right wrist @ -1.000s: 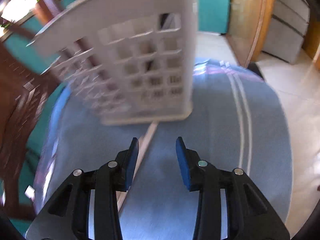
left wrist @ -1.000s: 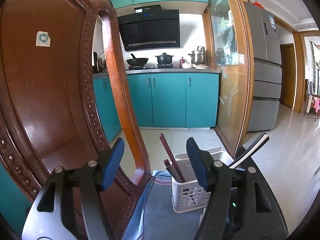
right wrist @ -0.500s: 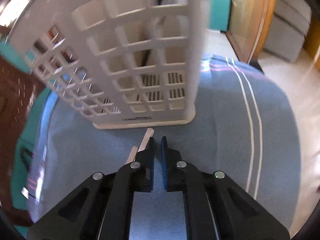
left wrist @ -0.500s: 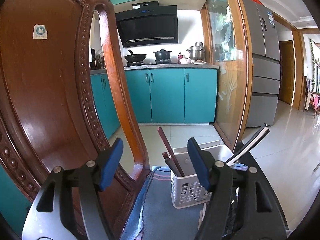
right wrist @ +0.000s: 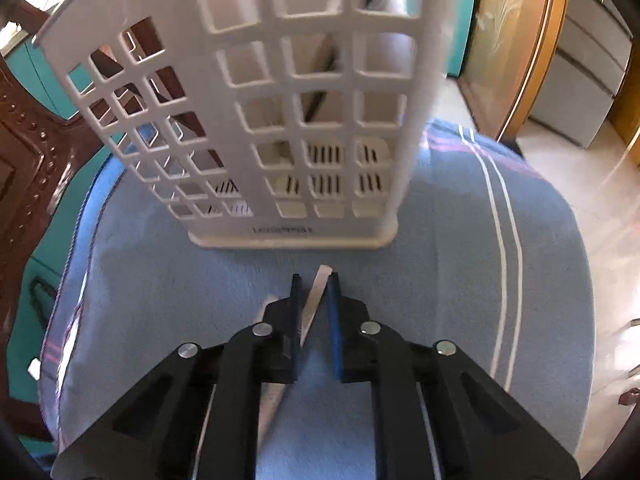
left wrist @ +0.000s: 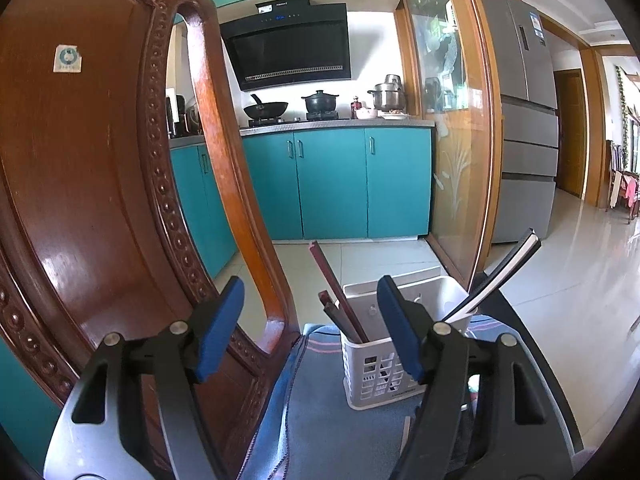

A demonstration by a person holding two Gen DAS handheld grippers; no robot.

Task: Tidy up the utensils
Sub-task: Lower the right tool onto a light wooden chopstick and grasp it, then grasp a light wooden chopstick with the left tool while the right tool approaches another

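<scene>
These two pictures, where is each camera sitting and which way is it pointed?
Left wrist: on the left gripper, held level, facing the kitchen past a wooden chair back; its wide-open blue fingers show.
Right wrist: on the right gripper, angled down at the blue cloth; its nearly closed fingers straddle a pale chopstick.
Shared: the white utensil basket on that cloth.

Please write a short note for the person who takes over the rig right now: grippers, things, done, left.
Left gripper: open, empty, raised beside the wooden chair.
Right gripper: shut on pale chopstick, low over the blue cloth, just before the white basket.
Done: dark chopsticks and a black-and-white utensil stand in the basket.
Left: lift the pale chopstick and put it in.
</scene>
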